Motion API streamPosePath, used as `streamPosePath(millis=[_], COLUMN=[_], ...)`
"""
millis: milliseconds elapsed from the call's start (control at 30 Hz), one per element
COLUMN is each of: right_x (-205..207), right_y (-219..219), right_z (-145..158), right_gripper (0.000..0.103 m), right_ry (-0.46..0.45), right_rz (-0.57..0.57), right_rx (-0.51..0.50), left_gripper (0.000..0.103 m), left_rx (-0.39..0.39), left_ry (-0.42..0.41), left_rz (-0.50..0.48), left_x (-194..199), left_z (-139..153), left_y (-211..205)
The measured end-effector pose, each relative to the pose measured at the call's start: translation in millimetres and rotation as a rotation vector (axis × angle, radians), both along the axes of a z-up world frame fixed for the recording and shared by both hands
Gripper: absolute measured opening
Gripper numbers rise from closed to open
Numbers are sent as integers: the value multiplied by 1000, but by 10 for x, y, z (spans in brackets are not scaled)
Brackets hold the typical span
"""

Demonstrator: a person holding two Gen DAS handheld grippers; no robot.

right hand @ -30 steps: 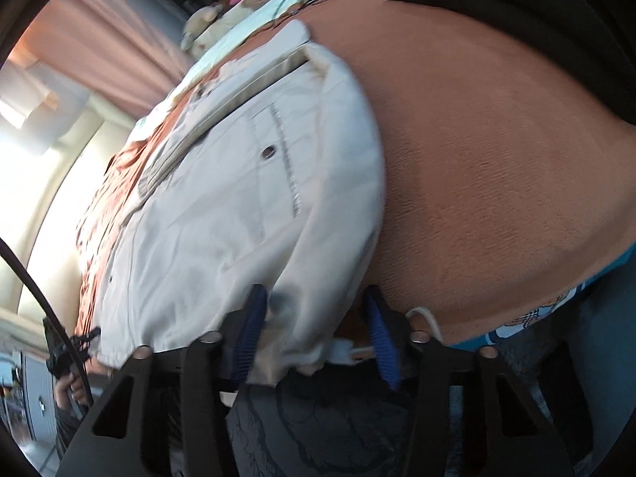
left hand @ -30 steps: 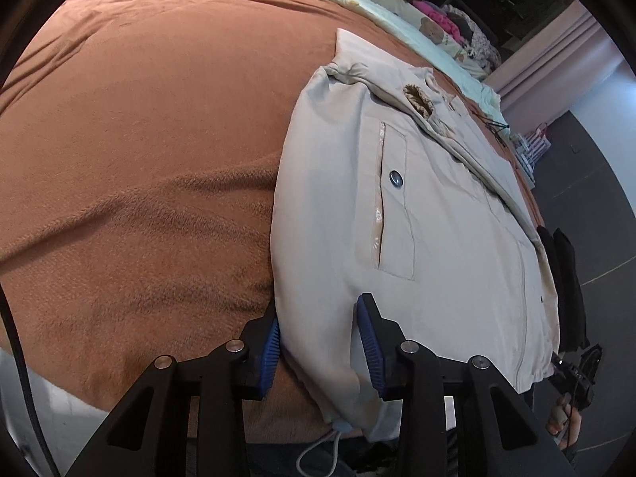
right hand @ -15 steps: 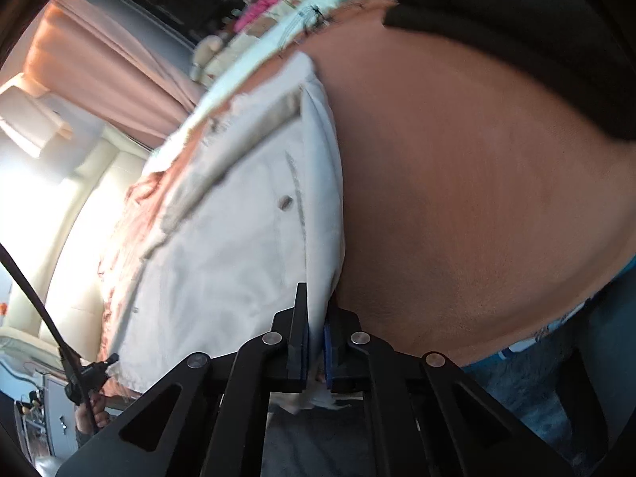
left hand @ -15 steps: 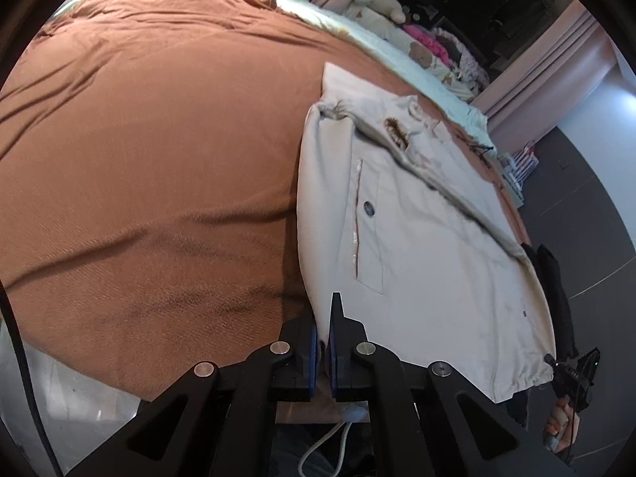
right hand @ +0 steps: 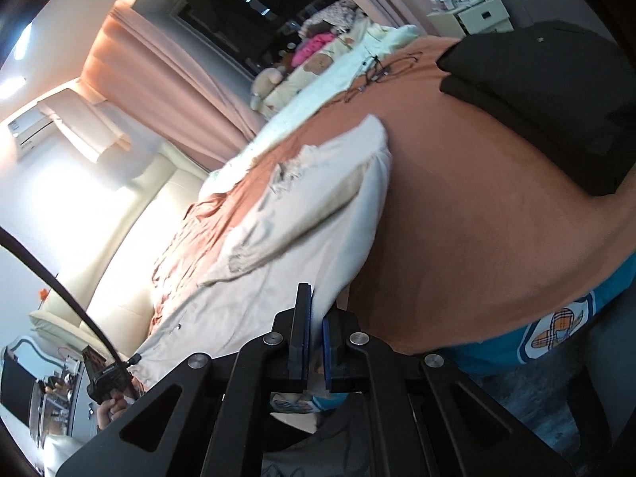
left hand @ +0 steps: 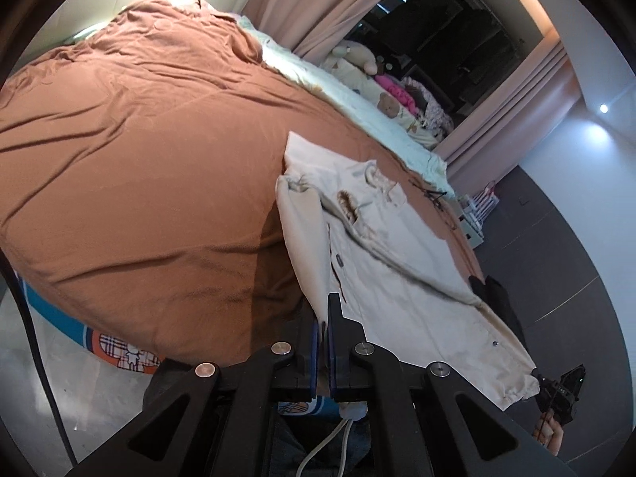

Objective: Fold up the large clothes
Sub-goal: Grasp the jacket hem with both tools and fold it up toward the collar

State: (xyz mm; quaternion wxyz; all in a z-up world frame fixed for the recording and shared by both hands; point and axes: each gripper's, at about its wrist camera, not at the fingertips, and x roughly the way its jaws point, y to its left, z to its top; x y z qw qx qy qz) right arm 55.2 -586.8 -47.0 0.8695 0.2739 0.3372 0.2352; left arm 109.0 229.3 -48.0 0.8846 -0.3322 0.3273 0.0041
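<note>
So both grippers have the cream cotton jacket (left hand: 401,278) by its near hem. The left gripper (left hand: 322,342) has its blue-padded jaws pinched tight on the near left corner of the hem, and in the right wrist view the right gripper (right hand: 314,342) is clamped on the near right corner, with pale cloth showing between the pads. The jacket runs away from both sets of jaws across the rust-brown bedspread (left hand: 139,167), front side up, with a snap pocket and a fur-trimmed collar (left hand: 348,206) at the far end. A sleeve is folded diagonally across the chest. Off to the right, a folded black garment (right hand: 556,99) sits on the bedspread, well apart from the jacket. Along the far edge of the bed there's a pale quilt with plush toys (left hand: 357,59), and pink curtains (right hand: 159,79) behind that.
</note>
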Motion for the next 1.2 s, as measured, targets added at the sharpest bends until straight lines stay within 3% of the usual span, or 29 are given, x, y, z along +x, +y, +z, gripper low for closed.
streamPosePath(millis=[300,433,633,767,1000,1200], right_x=[-438,-357,-171,21,575,1143], right_y=[-287,-280,-186,-115,110,267], right_z=[-137,-240,-55,192,652,717], right_gripper=[1,1,1,1,1,1], right_ry=[-33,-29,-47,-83,-173,-185], right_rz=[21,15,7,7,1,-32], right_rx=[61,35,7,-25,-76,-113], left_gripper=[3,3,3,3,3,3], left_rx=[-48,-52,-42,4,58,98], left_ry=[-46,-35,-45,-79,-127,-127], left_rz=[-17,-19,-13,-17,-1,19], left_x=[-703,-799,-520,-218,368,923], left_z=[207,191,318,634,1107,1307], left_y=[-25,-32,-28,6,61,108])
